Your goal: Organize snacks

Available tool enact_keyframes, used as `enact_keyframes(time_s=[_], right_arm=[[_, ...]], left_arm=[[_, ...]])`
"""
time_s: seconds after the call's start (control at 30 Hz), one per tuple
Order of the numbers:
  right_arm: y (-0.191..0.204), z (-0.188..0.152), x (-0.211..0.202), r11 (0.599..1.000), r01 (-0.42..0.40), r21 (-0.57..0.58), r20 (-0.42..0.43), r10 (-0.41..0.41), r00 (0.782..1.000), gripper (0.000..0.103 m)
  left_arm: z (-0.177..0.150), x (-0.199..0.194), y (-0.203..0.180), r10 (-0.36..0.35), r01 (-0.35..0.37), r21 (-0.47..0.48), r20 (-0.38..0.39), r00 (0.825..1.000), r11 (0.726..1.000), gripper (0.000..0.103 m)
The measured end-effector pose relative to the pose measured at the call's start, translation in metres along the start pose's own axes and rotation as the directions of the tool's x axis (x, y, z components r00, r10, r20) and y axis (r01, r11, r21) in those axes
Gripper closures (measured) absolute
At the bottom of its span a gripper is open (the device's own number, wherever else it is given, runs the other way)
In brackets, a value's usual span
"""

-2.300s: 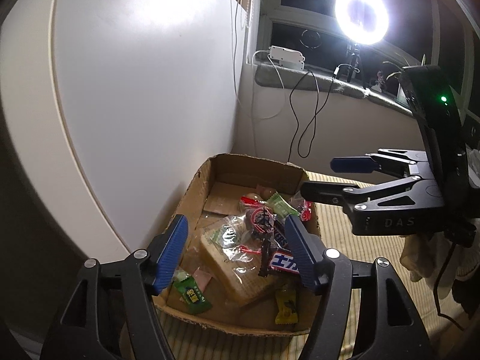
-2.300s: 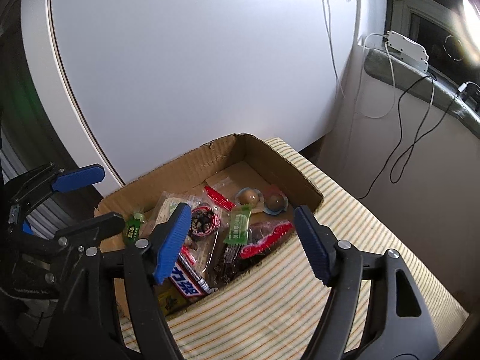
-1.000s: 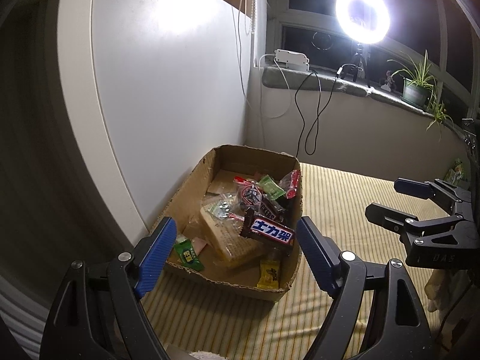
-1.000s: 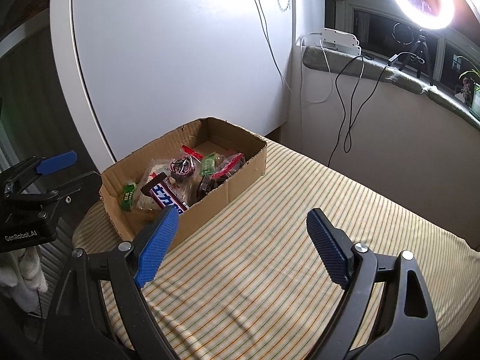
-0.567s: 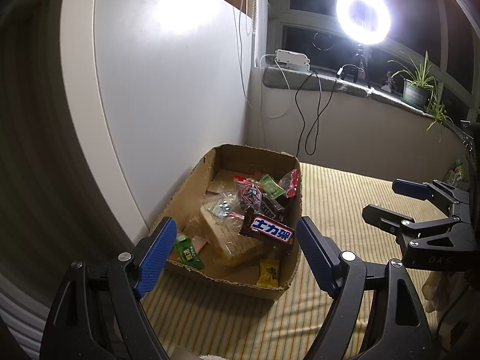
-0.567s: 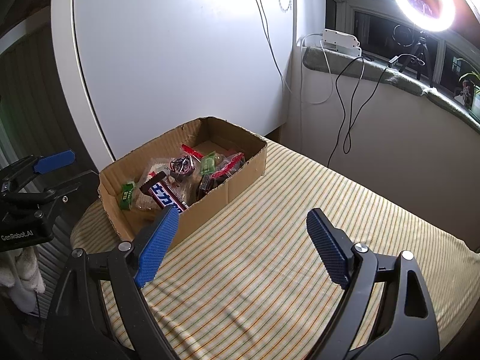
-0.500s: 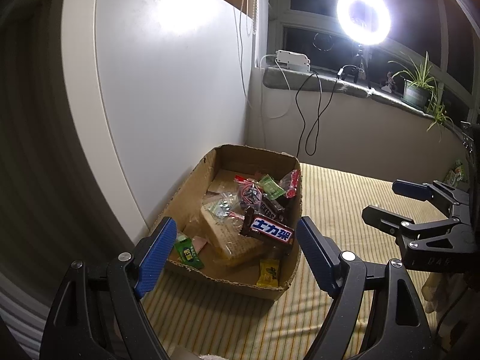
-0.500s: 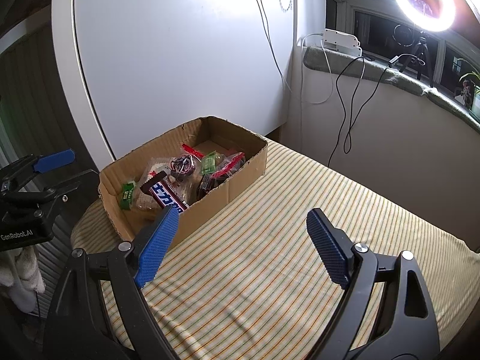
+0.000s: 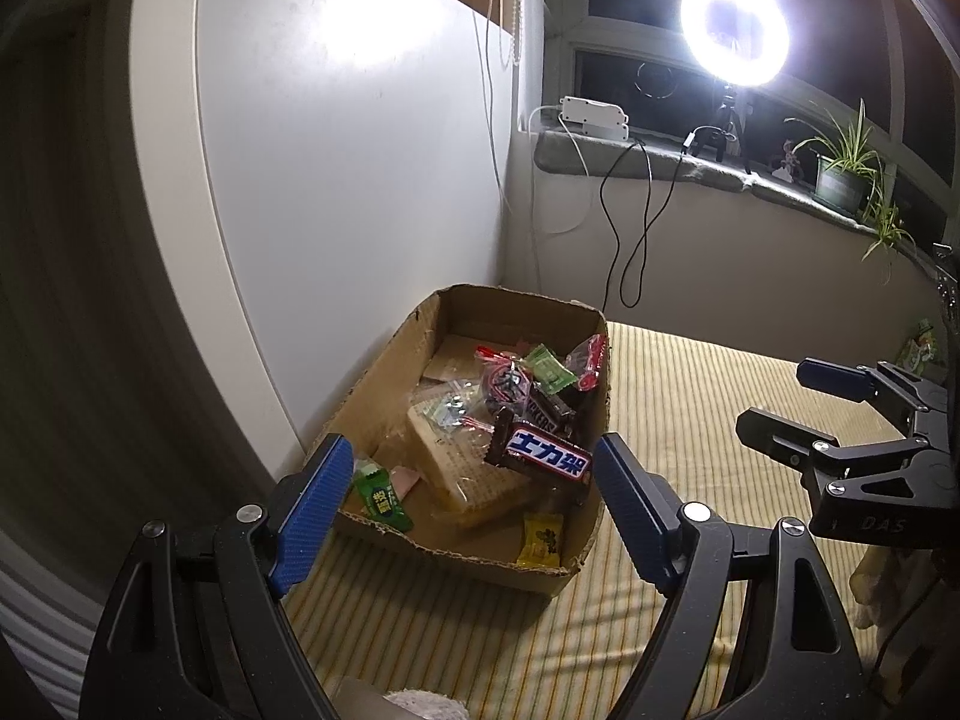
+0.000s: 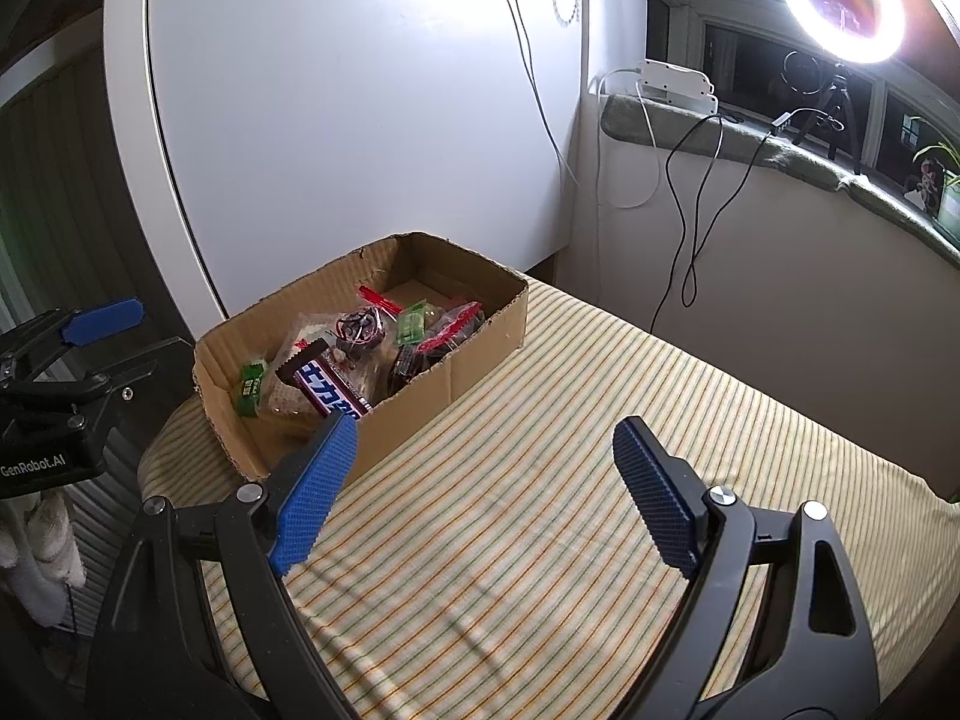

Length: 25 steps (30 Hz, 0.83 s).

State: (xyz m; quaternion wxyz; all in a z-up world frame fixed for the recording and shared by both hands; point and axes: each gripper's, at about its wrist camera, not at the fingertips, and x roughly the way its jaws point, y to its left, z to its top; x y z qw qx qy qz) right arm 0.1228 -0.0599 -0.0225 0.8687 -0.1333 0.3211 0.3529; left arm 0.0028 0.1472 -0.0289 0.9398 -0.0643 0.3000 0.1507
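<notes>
An open cardboard box (image 9: 384,375) (image 10: 486,333) sits on the striped cloth by the white panel. Several snacks fill it: a dark chocolate bar with white lettering (image 9: 546,453) (image 10: 327,390), a green packet (image 9: 381,498) (image 10: 251,387), a yellow candy (image 9: 540,540), a bagged bread slice (image 9: 468,474), a red wrapper (image 9: 588,360). My left gripper (image 9: 465,507) hangs open just short of the box's near end, holding nothing. My right gripper (image 10: 480,489) is open over bare cloth, right of the box, also holding nothing.
A white panel (image 9: 336,192) stands directly behind the box. A ring light (image 9: 733,35), cables (image 9: 636,228) and a potted plant (image 9: 840,171) line the window sill. The striped surface (image 10: 600,420) stretches to the right of the box; its edge falls off at the left.
Since about two seconds ago both grippers have drawn back from over the box, and the chocolate bar now lies higher on the pile. Over the last second nothing moved.
</notes>
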Motion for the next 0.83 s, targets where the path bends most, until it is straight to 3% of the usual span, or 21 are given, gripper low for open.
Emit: enact_keyframes(time_s=[0.83], right_arm=[[-0.0084,-0.0081,0.0009,1.000,0.004,0.002,-0.013,-0.004,1.000,0.013]], left_arm=[[-0.0039,0.0013,-0.0049,0.011,-0.011,0.020,0.008,1.000,1.000,0.021]])
